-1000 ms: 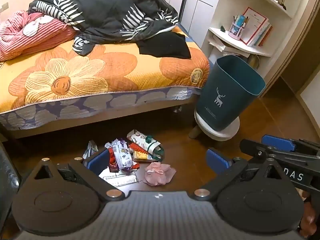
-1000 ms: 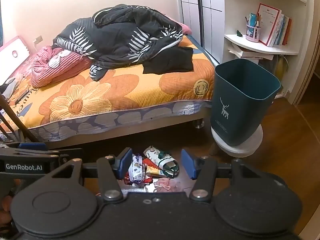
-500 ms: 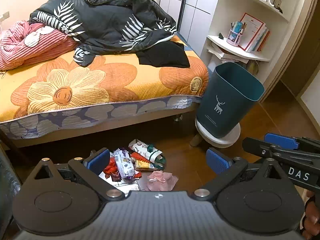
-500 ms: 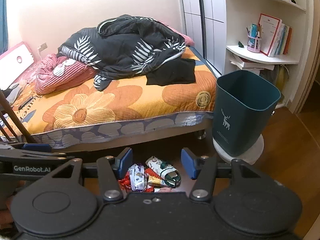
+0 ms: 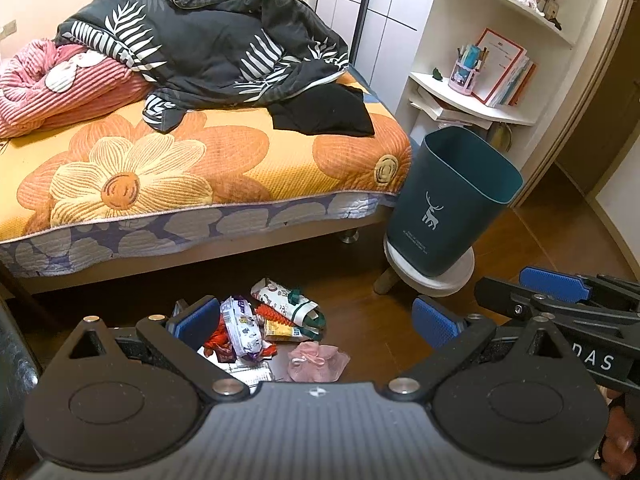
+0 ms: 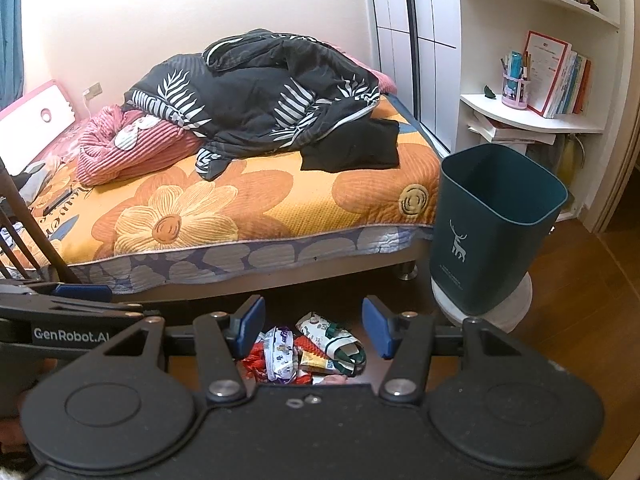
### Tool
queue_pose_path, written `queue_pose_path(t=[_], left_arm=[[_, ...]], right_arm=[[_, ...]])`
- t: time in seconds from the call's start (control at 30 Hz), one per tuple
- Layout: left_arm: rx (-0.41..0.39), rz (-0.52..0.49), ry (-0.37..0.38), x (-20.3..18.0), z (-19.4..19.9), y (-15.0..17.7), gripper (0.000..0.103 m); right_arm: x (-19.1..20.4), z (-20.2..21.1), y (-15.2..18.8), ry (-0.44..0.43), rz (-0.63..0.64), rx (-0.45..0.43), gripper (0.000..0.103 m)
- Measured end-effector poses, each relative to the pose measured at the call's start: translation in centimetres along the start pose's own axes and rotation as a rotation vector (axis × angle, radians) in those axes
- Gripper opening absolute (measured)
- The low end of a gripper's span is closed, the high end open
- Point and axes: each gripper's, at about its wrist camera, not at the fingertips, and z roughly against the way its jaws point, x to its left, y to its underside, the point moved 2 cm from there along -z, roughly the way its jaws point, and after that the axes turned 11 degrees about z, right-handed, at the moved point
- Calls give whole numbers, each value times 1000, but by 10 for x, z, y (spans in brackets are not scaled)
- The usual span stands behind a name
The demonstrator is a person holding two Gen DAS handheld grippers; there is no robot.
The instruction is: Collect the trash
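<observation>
A heap of trash (image 5: 264, 328) lies on the dark wood floor in front of the bed: snack wrappers, a patterned paper cup (image 5: 286, 300) and a pink pouch (image 5: 318, 365). The same heap of trash (image 6: 308, 348) shows in the right wrist view. A dark teal bin (image 5: 452, 204) with a white deer stands on a low white stool (image 5: 430, 280), to the right of the heap. My left gripper (image 5: 316, 322) hangs open above the trash, nothing in it. My right gripper (image 6: 314, 326) is open too, high over the heap, with the teal bin (image 6: 492, 228) to its right.
A bed (image 5: 192, 168) with an orange flower cover, a dark quilt and pink blanket fills the back. White corner shelves (image 5: 472, 104) with books stand behind the bin. Bare wood floor (image 6: 580, 292) lies to the right. The right gripper's arm (image 5: 560, 300) crosses the left view's right side.
Both grippers have risen and drawn back from the heap, so the trash sits lower and smaller in view. Both stay open and empty.
</observation>
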Motion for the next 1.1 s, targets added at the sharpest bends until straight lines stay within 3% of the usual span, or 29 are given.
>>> queue_pose_path(t=[1.1], left_arm=[[-1, 3, 4, 7, 2, 0, 103]], right_arm=[[3, -1, 2, -3, 3, 6, 55]])
